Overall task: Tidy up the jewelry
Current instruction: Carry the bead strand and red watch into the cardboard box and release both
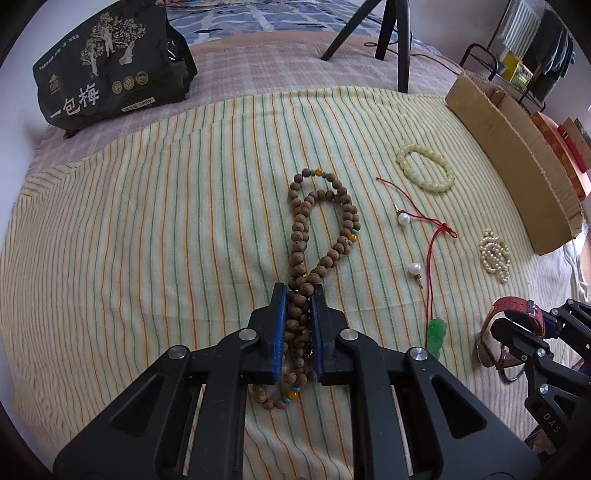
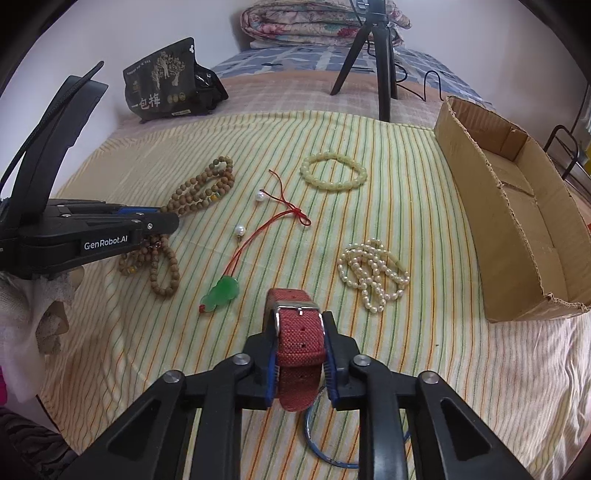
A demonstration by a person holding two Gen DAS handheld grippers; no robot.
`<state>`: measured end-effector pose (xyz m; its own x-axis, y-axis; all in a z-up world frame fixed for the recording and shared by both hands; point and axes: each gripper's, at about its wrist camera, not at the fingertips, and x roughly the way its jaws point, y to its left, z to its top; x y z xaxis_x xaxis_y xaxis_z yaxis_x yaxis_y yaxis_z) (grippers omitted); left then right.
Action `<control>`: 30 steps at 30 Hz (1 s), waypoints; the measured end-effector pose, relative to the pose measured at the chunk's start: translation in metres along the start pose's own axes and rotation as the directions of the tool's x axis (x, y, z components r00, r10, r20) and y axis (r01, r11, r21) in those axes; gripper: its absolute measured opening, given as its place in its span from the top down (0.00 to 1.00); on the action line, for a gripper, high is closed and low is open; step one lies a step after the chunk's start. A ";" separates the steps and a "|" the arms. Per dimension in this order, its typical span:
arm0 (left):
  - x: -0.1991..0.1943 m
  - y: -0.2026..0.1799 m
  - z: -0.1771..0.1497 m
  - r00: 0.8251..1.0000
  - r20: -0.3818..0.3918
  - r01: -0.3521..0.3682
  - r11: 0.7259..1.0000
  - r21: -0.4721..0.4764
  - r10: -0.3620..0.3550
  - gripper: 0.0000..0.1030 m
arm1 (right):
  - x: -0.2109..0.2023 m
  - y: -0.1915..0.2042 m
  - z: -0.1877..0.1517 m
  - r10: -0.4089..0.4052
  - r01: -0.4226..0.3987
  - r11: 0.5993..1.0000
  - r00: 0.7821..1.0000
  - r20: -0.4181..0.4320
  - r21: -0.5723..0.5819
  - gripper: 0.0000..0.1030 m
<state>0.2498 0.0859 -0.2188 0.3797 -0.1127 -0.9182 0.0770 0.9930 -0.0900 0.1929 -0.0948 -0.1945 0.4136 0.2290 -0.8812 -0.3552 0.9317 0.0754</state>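
Striped cloth [image 2: 406, 206] over bed, tripod [image 2: 373, 48] behind

A home bedroom; a striped yellow cloth [image 2: 369, 155] covers the bed; folded floral quilts [image 2: 317, 22] sit at its far edge.

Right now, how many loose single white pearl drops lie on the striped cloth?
2: one round white pearl drop beside the red cord's upper end, the other nearer the green jade pendant. None appears hidden.

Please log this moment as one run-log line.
left gripper: shut on wooden beads | right gripper: shut on red watch strap | cardboard box: empty
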 end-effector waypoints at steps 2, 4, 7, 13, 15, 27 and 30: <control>-0.009 0.003 0.001 1.000 0.022 0.008 1.000 -0.017 -0.007 0.90 | -0.004 0.001 0.001 0.002 -0.002 1.000 1.000 0.011 -0.013 0.82; -0.018 0.006 0.002 0.999 0.043 0.021 0.999 -0.037 -0.019 0.90 | -0.009 0.003 0.003 0.010 -0.009 1.000 1.000 0.026 -0.023 0.82; -0.035 0.010 0.004 0.996 0.081 0.044 0.997 -0.064 -0.039 0.90 | -0.018 0.003 0.006 0.024 -0.023 0.999 0.999 0.047 -0.024 0.82; -0.065 0.011 0.011 0.985 0.153 0.090 0.992 -0.093 -0.075 0.90 | -0.039 0.001 0.011 0.023 -0.019 0.999 0.995 0.100 -0.042 0.82; -0.075 0.010 0.014 0.981 0.177 0.102 0.990 -0.096 -0.084 0.90 | -0.048 -0.001 0.012 0.024 -0.019 0.999 0.993 0.119 -0.044 0.82; -0.117 -0.014 0.028 0.952 0.275 0.155 0.986 -0.056 -0.134 0.90 | -0.093 -0.041 0.014 -0.004 0.005 1.000 0.977 0.213 -0.001 0.82; -0.120 -0.027 0.032 0.947 0.282 0.167 0.985 -0.034 -0.151 0.90 | -0.102 -0.056 0.015 -0.023 0.019 1.000 0.973 0.228 0.018 0.82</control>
<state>0.2313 0.0718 -0.0935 0.6080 -0.2673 -0.7476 0.1084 0.9607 -0.2554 0.1830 -0.1658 -0.1024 0.6022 0.2658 -0.7528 -0.3316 0.9410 0.0670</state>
